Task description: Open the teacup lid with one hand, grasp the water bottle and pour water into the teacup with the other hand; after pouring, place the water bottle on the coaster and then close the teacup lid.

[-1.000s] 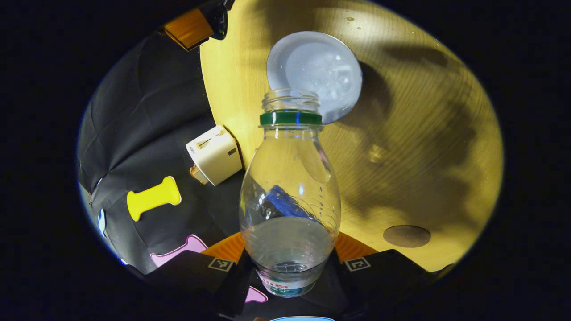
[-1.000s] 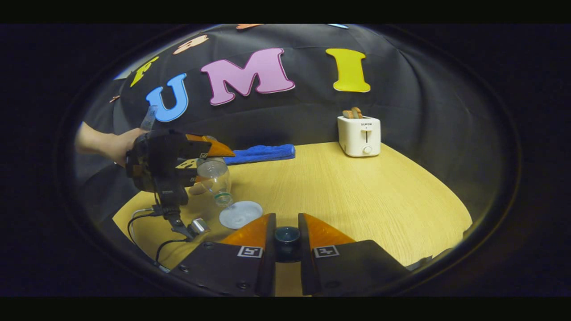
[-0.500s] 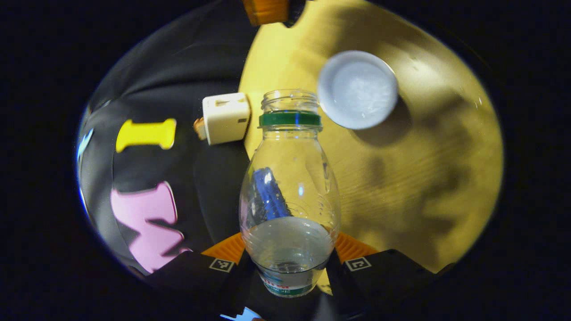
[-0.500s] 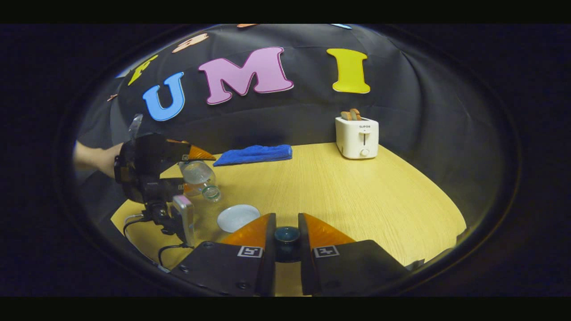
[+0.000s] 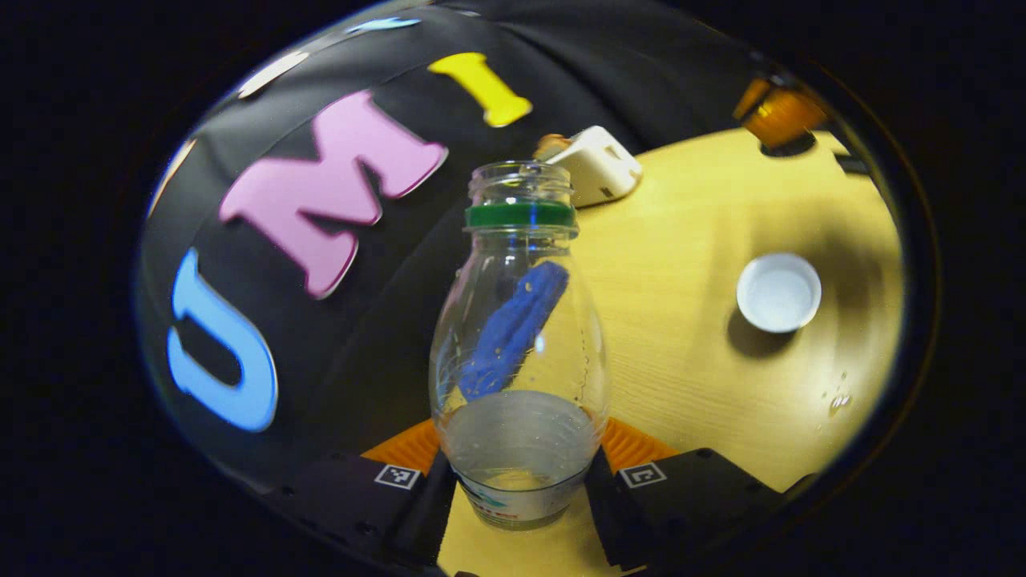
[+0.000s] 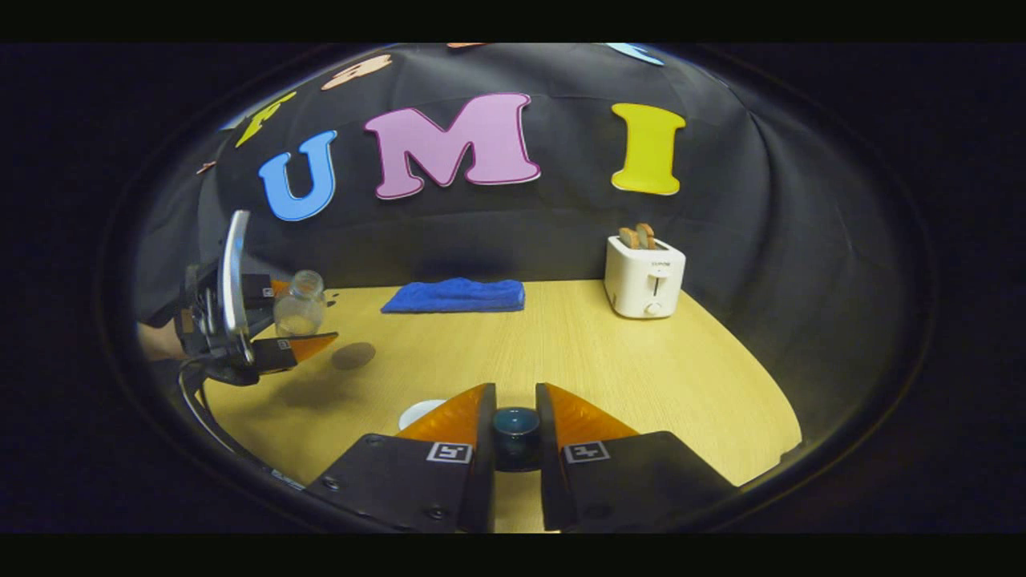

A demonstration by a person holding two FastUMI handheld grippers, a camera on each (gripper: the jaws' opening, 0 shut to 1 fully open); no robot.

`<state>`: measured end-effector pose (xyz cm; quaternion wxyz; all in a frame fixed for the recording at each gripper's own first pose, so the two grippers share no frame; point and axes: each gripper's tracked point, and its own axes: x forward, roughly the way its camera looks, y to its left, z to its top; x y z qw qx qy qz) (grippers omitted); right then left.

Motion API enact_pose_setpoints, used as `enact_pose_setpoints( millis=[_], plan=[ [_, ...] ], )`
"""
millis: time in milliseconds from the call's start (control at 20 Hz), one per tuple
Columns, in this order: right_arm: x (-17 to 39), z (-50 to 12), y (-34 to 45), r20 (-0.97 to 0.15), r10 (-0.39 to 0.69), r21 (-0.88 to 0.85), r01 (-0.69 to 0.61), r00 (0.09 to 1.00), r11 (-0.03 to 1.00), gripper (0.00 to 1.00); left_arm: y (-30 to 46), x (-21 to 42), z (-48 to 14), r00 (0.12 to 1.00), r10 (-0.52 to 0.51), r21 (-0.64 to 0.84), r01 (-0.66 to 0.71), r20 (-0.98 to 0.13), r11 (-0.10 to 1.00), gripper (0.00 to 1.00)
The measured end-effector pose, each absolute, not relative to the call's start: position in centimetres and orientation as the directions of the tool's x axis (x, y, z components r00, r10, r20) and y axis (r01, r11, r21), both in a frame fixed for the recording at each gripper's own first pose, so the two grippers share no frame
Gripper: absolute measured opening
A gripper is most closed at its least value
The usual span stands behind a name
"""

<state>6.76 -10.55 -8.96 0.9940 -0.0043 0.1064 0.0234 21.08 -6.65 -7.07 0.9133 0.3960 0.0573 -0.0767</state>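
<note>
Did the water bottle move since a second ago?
Yes. In the right gripper view the water bottle has swung upright and gone left and back, away from the teacup and nearer the coaster.

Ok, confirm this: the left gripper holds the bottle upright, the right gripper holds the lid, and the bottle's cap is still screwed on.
Wrong on the cap. The bottle has no cap: the left gripper view shows its bare open mouth above the green ring. The rest stands: the left gripper holds the bottle about upright, as the right gripper view also shows, and the right gripper holds the lid by its knob.
</note>
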Motion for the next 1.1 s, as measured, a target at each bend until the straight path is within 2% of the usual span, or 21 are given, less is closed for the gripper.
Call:
enact_pose_setpoints(
  millis=[50,100,200,300,350,450,500,550,600,700,750,800,850,900,950,1000,1050,1100],
  plan=[
    [6.9,-8.6,-10.0,-0.213,0.049,-0.006,-0.052,0.976,0.999,0.31,-5.9,21.0,-6.8,0.984,-0.094,0.654,0.170,-0.150,0.738,0.75],
    [6.9,-8.4,-9.5,-0.216,0.045,-0.012,-0.048,0.975,0.999,0.22,-5.2,20.9,-6.7,0.985,-0.099,0.596,0.163,-0.139,0.786,0.75],
    [7.3,-8.0,-8.2,-0.214,0.050,-0.013,-0.054,0.976,0.998,0.31,-3.6,20.3,-6.8,0.991,-0.098,0.467,0.129,-0.092,0.875,0.75],
    [7.7,-8.0,-6.7,-0.207,0.066,-0.014,-0.070,0.976,0.997,0.31,-2.7,20.2,-6.9,0.991,-0.115,0.301,0.128,-0.061,0.945,0.75],
    [7.9,-8.1,-5.9,-0.204,0.077,-0.012,-0.081,0.976,0.997,0.22,-1.7,20.8,-6.7,0.992,-0.123,0.227,0.129,-0.042,0.965,0.75],
    [8.2,-8.8,-4.5,-0.208,0.100,-0.004,-0.103,0.973,0.995,0.22,-0.9,21.7,-6.2,0.993,-0.120,0.139,0.117,0.013,0.983,0.76],
    [8.4,-9.5,-3.7,-0.212,0.112,0.005,-0.114,0.971,0.993,0.27,-0.4,22.4,-5.8,0.992,-0.123,0.113,0.119,0.037,0.986,0.75],
    [8.6,-10.1,-3.1,-0.214,0.120,0.012,-0.121,0.969,0.993,0.27,0.0,23.3,-5.0,0.990,-0.130,0.094,0.124,0.062,0.988,0.76],
    [8.8,-10.6,-2.5,-0.215,0.128,0.018,-0.127,0.968,0.992,0.22,-0.1,24.6,-4.3,0.986,-0.146,0.083,0.139,0.083,0.987,0.76],
    [9.2,-11.9,-1.4,-0.222,0.141,0.032,-0.137,0.965,0.990,0.31,-0.7,26.9,-4.1,0.980,-0.167,0.089,0.157,0.107,0.984,0.76],
    [9.3,-12.3,-0.9,-0.222,0.149,0.041,-0.143,0.964,0.989,0.27,-1.1,27.8,-4.2,0.977,-0.179,0.082,0.169,0.119,0.982,0.76],
    [9.4,-12.6,-0.4,-0.220,0.156,0.047,-0.149,0.963,0.988,0.22,-1.2,28.7,-4.2,0.975,-0.174,0.073,0.165,0.137,0.984,0.71],
    [9.6,-12.8,-0.1,-0.215,0.161,0.049,-0.154,0.963,0.987,0.22,-1.3,29.6,-4.3,0.973,-0.181,0.061,0.174,0.142,0.983,0.76],
    [9.7,-12.9,0.1,-0.210,0.162,0.046,-0.156,0.964,0.987,0.22,-1.5,30.3,-4.6,0.973,-0.183,0.059,0.176,0.141,0.983,0.76],
    [9.9,-13.0,0.2,-0.208,0.163,0.041,-0.158,0.965,0.987,0.27,-1.4,31.0,-5.0,0.974,-0.179,0.064,0.171,0.139,0.983,0.76],
    [10.1,-13.1,0.1,-0.205,0.164,0.039,-0.159,0.965,0.987,0.22,-1.5,31.4,-5.4,0.974,-0.186,0.068,0.178,0.127,0.982,0.76],
    [10.3,-13.0,0.1,-0.200,0.164,0.043,-0.159,0.966,0.986,0.22,-1.6,32.0,-6.1,0.976,-0.184,0.070,0.177,0.112,0.982,0.76],
    [10.4,-12.9,0.1,-0.195,0.166,0.048,-0.160,0.967,0.986,0.27,-1.4,32.3,-6.7,0.978,-0.185,0.069,0.178,0.098,0.982,0.77]
  ],
)
